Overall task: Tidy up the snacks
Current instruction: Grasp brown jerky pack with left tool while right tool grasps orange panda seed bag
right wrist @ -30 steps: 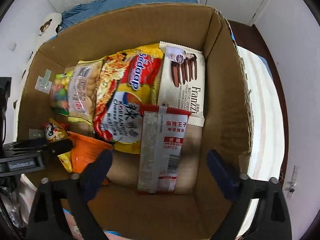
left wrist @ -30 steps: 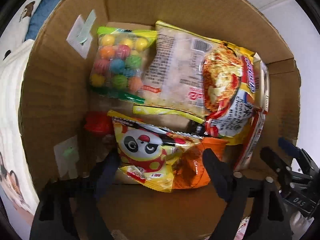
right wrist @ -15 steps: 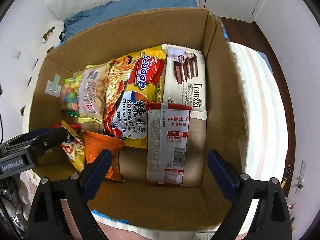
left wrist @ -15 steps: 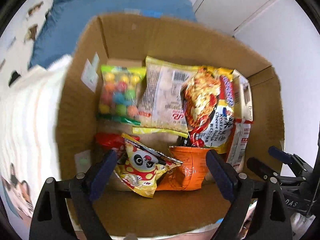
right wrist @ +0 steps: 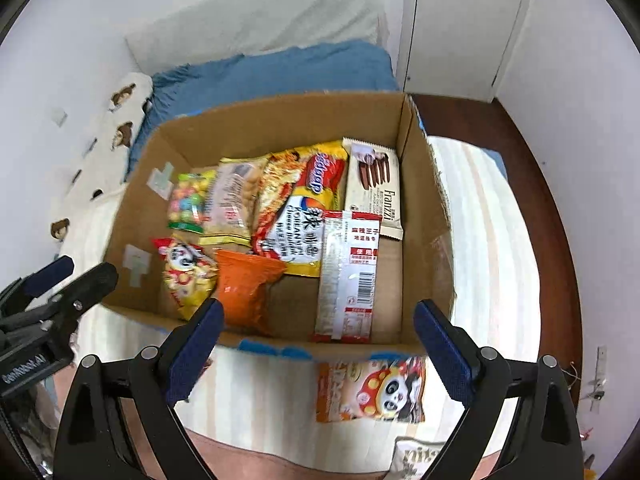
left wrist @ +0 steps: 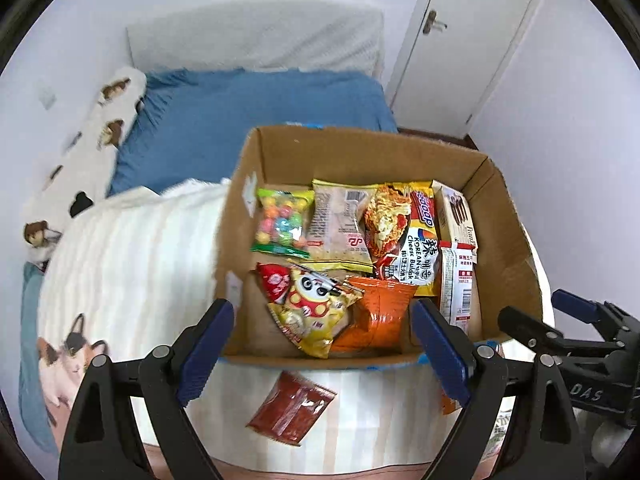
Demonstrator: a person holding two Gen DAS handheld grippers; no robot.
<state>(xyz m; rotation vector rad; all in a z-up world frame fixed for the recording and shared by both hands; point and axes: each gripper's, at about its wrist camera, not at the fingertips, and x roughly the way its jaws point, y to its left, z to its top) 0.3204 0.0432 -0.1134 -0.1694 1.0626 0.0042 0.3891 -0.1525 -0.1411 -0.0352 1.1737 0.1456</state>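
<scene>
Snacks, stock in and around one cardboard box (left wrist: 508, 240) standing open-topped on a striped cream blanket (left wrist: 132, 264) over a bed.

Back row of the box, left to right: candy-ball bag (left wrist: 282, 222), clear with a green edge; pale biscuit packet (left wrist: 342, 226), printed back showing; Korean cheese noodle pack (left wrist: 404, 240), yellow and red, partly overlapping the biscuit packet; Franzzi wafer pack (right wrist: 376, 188), white, against the right wall.

Front row, left to right: small red packet (left wrist: 274, 280), mostly under the next item; yellow panda bag (left wrist: 316, 312), tilted; orange crumpled bag (left wrist: 380, 316), touching the panda bag; long red-and-white sachet (right wrist: 350, 276), lying front to back, its far end over the wafer pack's lower edge.

Outside the box, on the blanket just in front of the near wall: dark red packet (left wrist: 292, 406), flat, towards the left; orange panda packet (right wrist: 372, 390), flat, towards the right.

Left gripper (left wrist: 320, 344): blue-padded fingers spread wide, nothing between the pads, hovering above the near box wall. Right gripper (right wrist: 320, 344): fingers likewise spread wide and empty, above the near wall, to the right of the other.
</scene>
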